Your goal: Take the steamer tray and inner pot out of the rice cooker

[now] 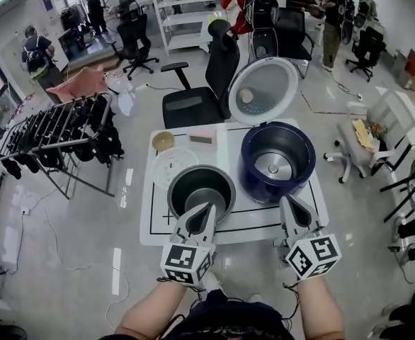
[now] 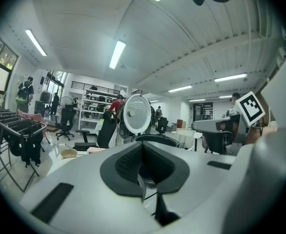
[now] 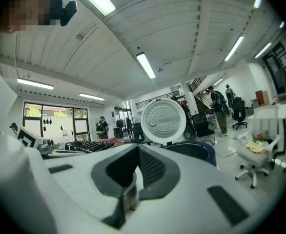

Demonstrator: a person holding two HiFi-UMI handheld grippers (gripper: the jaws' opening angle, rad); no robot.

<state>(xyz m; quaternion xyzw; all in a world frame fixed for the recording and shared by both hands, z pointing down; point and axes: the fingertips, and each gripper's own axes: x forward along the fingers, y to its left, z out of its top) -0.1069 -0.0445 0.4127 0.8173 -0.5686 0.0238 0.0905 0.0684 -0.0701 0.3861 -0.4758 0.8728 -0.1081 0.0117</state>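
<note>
On white table (image 1: 155, 219), round metal inner pot (image 1: 193, 183)

Left gripper (image 1: 209, 207), right gripper (image 1: 287, 200): grey shells, black-lined jaws, marker cubes (image 1: 188, 262).

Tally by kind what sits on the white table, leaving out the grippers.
Dark blue rice cooker with open lid: 1
Dark grey metal inner pot: 1
White round steamer tray: 1
Small beige bowl: 1
Flat pinkish rectangular item: 1
Total: 5

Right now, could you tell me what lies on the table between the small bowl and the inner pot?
The white steamer tray lies flat between bowl and pot, seen in the head view.
</note>
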